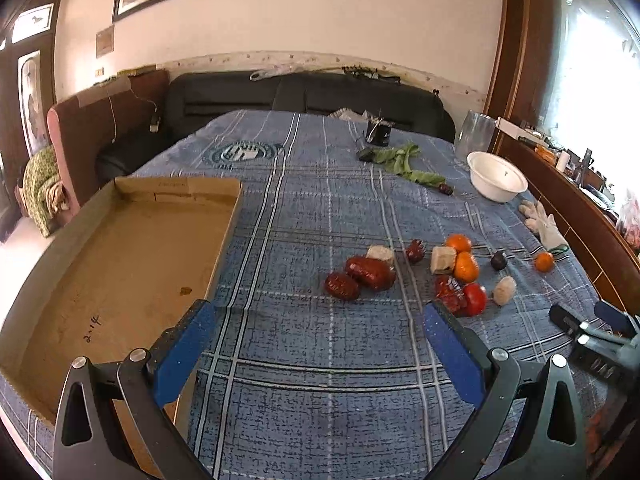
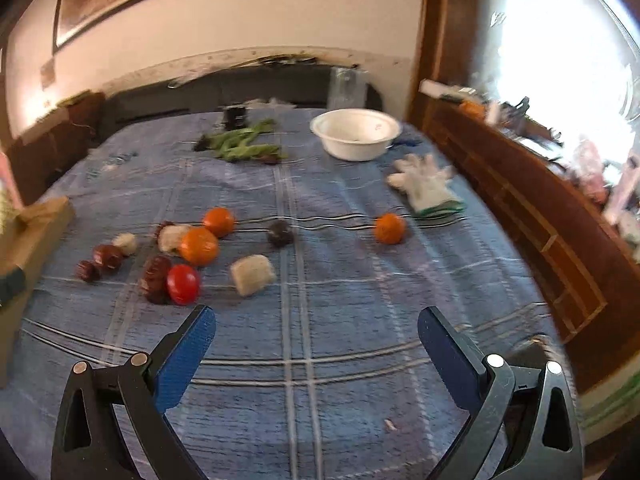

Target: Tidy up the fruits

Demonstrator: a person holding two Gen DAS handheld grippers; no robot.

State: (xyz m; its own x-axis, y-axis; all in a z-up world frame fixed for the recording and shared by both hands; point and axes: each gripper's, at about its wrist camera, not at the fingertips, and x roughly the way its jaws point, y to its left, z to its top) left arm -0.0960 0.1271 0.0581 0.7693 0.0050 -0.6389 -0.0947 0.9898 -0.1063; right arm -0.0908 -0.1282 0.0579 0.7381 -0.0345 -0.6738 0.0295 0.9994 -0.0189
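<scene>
While nothing is gripped: both claws gape, empty.
Left gripper (image 1: 316, 316): blue pads spread wide above the plaid cloth (image 1: 304, 380).
Right gripper (image 2: 316, 324): likewise spread, holding nothing.
Nearest fruit: red tomato (image 2: 183, 284), ahead-left of the right claw, touching a dark ridged fruit (image 2: 154, 278).
Advice: probably straddle the tomato alone and close gently.
Beyond: oranges (image 2: 199, 246) among pale blocks; a lone orange (image 2: 389, 228) sits well apart.
Destination, likely: cardboard tray (image 1: 120, 264), or white bowl (image 2: 356, 136) farthest back.

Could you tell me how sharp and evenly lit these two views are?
Left wrist view: sharp, dates crisp, window overexposed. Right wrist view: motion-blurred, worst near the glove; window glare washes the right side. Both bend straight lines, fisheye-style.
</scene>
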